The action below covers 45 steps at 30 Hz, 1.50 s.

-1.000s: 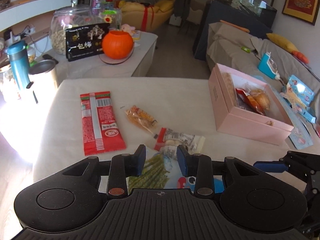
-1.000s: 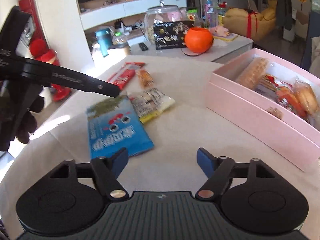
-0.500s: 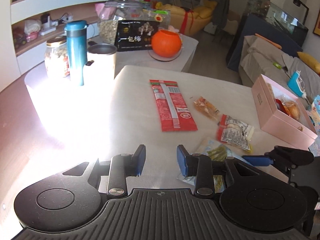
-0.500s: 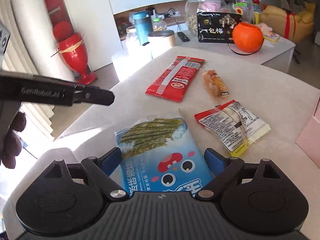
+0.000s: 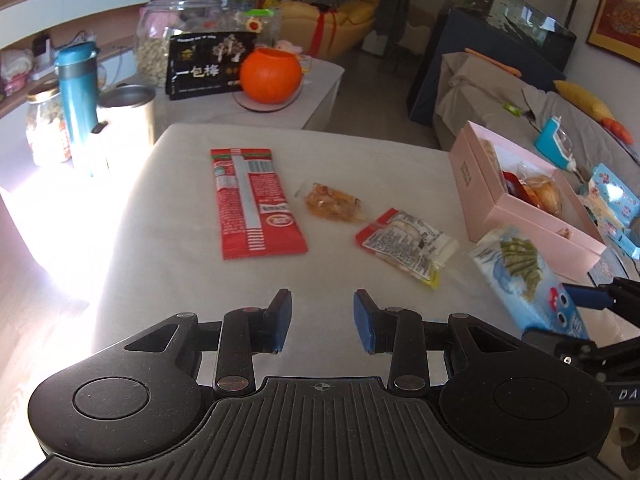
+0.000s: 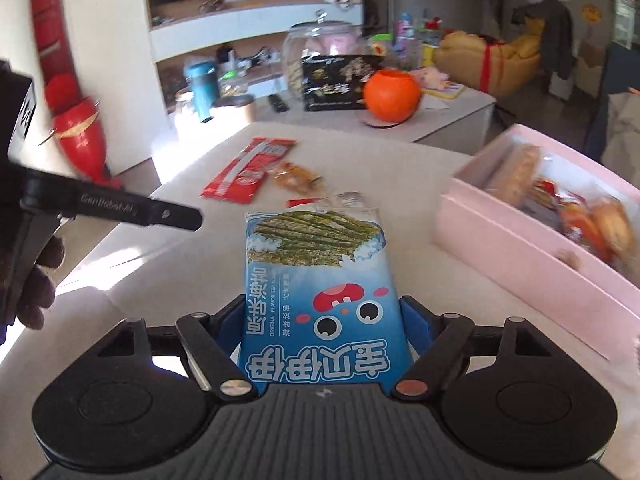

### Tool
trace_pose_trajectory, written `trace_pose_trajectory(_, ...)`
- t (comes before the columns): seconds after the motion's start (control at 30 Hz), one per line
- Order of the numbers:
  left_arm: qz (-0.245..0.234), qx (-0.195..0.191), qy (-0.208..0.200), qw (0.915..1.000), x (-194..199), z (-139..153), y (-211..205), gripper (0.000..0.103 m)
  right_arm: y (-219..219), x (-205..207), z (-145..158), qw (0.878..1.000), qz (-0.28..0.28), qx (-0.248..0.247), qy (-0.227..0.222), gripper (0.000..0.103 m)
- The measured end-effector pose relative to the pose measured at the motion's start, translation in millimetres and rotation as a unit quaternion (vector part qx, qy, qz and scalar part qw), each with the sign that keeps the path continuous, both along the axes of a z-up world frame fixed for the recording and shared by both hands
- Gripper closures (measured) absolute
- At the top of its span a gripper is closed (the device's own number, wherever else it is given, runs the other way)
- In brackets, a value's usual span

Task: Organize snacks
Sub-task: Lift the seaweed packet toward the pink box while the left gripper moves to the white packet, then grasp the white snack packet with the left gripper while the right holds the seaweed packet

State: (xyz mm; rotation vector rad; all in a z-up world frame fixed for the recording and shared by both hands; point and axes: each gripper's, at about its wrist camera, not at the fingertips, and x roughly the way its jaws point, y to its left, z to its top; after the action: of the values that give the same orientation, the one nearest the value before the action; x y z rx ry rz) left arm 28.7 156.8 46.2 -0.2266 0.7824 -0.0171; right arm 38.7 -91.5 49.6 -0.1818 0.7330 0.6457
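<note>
A blue seaweed snack bag (image 6: 320,280) sits between the pads of my right gripper (image 6: 324,320), whose jaws are closing on its sides. The bag (image 5: 524,276) hangs tilted above the table beside the open pink box (image 5: 480,184), which holds several snacks. My left gripper (image 5: 322,320) hovers over bare tabletop with a narrow gap and nothing between its pads. On the table lie a long red packet (image 5: 252,204), a small orange-filled wrapper (image 5: 332,204) and a white-and-red packet (image 5: 408,244).
Behind the table a lower white table carries an orange pumpkin-shaped bowl (image 5: 271,76), a black bag (image 5: 208,66), a glass jar, a blue flask (image 5: 76,88) and a metal cup (image 5: 126,120). A covered sofa stands at the right. The pink box (image 6: 520,256) is right of the bag.
My right gripper has closed round the blue bag and raised it off the table, toward the pink box. The left gripper has drawn back over bare table, unchanged in opening.
</note>
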Motion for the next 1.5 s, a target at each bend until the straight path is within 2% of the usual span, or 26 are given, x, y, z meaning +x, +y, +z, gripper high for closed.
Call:
trace_pose_trajectory(0.13,-0.05,0.024,-0.016,0.9983,25.9,5.0,-36.7,0.065,-41.6,10.0,-8.0,0.996,-0.089,-0.013,-0.026,0.02)
trace_pose_trajectory(0.2,-0.078,0.029,-0.016,0.9964,44.9,3.6,-57.2,0.063,-55.6,17.8,-18.8,0.993,-0.12,-0.005,-0.009,0.018)
trace_pose_trajectory(0.3,-0.035,0.018,-0.005,0.9992,69.1,0.2,-69.4,0.065,-67.4,25.6,-37.9,0.99,-0.138,0.018,0.017,0.016)
trace_pose_trajectory(0.37,-0.007,-0.007,-0.009,0.9999,81.1,-0.3,-70.4,0.065,-68.8,23.9,-44.3,0.99,-0.141,0.025,0.003,0.014)
trace_pose_trajectory(0.43,0.013,-0.006,-0.013,0.9998,94.0,-2.0,-73.9,0.065,-63.5,23.5,-45.4,0.99,-0.141,0.014,-0.002,0.014)
trace_pose_trajectory(0.57,-0.007,0.069,0.002,0.9976,111.9,-12.5,-93.5,0.065,-58.6,22.6,-46.2,0.99,-0.14,0.003,-0.007,0.014)
trace_pose_trajectory(0.6,-0.018,0.085,0.005,0.9962,110.4,-14.4,-96.5,0.061,-58.6,22.2,-46.0,0.99,-0.14,0.004,-0.007,0.013)
trace_pose_trajectory(0.7,-0.07,0.138,-0.002,0.988,90.7,-14.3,-99.8,0.06,-64.9,22.4,-46.4,0.99,-0.142,0.021,-0.004,0.013)
trace_pose_trajectory(0.77,-0.089,0.153,-0.004,0.9842,76.9,-12.7,-91.6,0.06,-68.0,24.2,-46.3,0.989,-0.143,0.032,-0.001,0.013)
trace_pose_trajectory(0.83,-0.074,0.169,-0.006,0.9829,63.3,-9.7,-77.6,0.061,-69.0,24.3,-46.8,0.989,-0.143,0.035,0.0,0.013)
trace_pose_trajectory(0.9,-0.044,0.151,-0.002,0.9876,53.0,-5.4,-61.1,0.063,-67.4,24.4,-47.2,0.989,-0.142,0.032,-0.001,0.013)
trace_pose_trajectory(0.97,-0.006,0.104,0.013,0.9945,49.1,-2.9,-43.2,0.063,-66.8,24.5,-47.3,0.989,-0.142,0.031,-0.001,0.013)
trace_pose_trajectory(1.03,0.02,0.064,0.032,0.9972,49.5,-2.7,-29.8,0.063,-66.8,23.7,-47.1,0.989,-0.142,0.03,-0.001,0.012)
trace_pose_trajectory(1.17,0.022,0.017,0.043,0.9987,53.3,-4.2,-24.2,0.063,-67.3,22.2,-46.7,0.989,-0.142,0.03,-0.001,0.012)
trace_pose_trajectory(1.23,0.018,0.013,0.043,0.9988,58.7,-5.4,-29.3,0.063,-67.3,22.1,-46.7,0.989,-0.142,0.029,-0.002,0.012)
trace_pose_trajectory(1.37,-0.002,0.029,0.046,0.9985,71.6,-11.0,-53.5,0.06,-67.6,21.7,-46.5,0.989,-0.142,0.03,-0.002,0.012)
trace_pose_trajectory(1.4,-0.01,0.037,0.046,0.9982,74.1,-12.1,-60.5,0.057,-67.5,21.7,-46.5,0.989,-0.142,0.03,-0.001,0.012)
trace_pose_trajectory(1.5,-0.03,0.069,0.038,0.9964,77.8,-13.1,-77.2,0.057,-67.8,21.2,-46.4,0.989,-0.142,0.031,-0.001,0.012)
